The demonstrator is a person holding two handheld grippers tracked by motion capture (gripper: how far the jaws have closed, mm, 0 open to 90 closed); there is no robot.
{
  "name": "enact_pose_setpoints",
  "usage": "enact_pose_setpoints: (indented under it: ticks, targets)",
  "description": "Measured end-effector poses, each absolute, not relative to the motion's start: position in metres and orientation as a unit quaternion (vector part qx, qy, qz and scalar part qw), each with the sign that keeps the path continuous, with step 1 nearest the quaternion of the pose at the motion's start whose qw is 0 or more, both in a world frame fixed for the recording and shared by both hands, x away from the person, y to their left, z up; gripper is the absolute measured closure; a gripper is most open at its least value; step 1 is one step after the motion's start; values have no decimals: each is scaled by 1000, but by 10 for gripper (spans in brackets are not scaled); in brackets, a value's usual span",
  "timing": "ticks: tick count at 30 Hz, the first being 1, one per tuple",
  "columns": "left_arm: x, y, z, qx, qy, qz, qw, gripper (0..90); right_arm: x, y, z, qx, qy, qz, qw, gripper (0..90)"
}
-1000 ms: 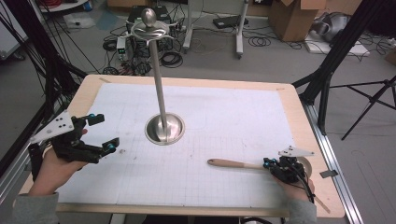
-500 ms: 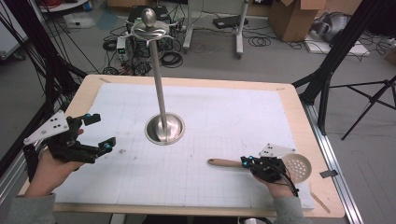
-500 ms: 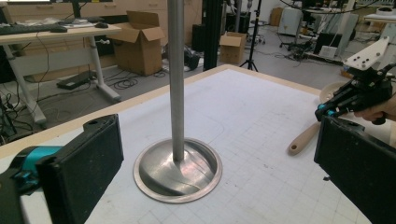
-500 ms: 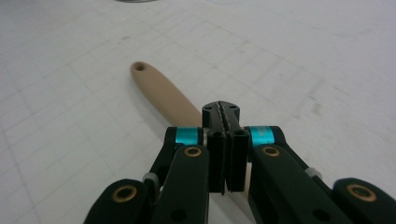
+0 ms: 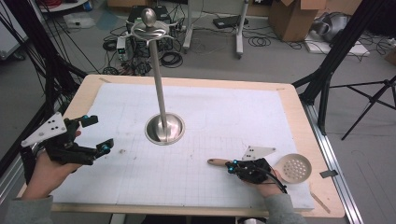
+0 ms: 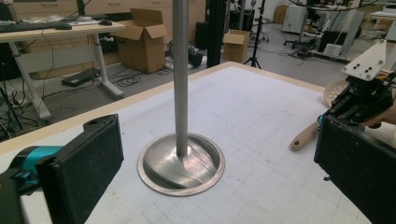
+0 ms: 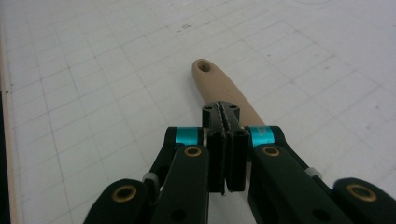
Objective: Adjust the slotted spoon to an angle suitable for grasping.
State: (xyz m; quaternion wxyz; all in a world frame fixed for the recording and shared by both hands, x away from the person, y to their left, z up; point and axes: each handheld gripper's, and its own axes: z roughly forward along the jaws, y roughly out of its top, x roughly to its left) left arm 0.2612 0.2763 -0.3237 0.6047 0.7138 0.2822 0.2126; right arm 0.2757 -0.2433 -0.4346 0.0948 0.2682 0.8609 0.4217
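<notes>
Right gripper point(image 7: 226, 109) low over the mat point(image 5: 224, 121), jaws pressed together above the skimmer's point(image 5: 292, 168) wooden handle point(image 7: 224, 88), nothing between them. Skimmer flat near the table's right front corner, perforated bowl behind the hand. Left gripper point(image 5: 95, 135) spread wide, empty, facing the steel stand point(image 5: 163, 128) at centre.
</notes>
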Motion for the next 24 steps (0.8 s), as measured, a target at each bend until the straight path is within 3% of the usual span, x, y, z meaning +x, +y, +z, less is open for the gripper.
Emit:
enact_pose_setpoints:
  ticks: [10, 24]
  targets:
    - [253, 290, -324, 710, 293, 223, 600, 17, 287, -223, -444, 252, 875, 406, 76, 898]
    - [242, 302, -326, 709, 306, 234, 591, 17, 310, -215, -445, 284, 865, 398, 111, 898]
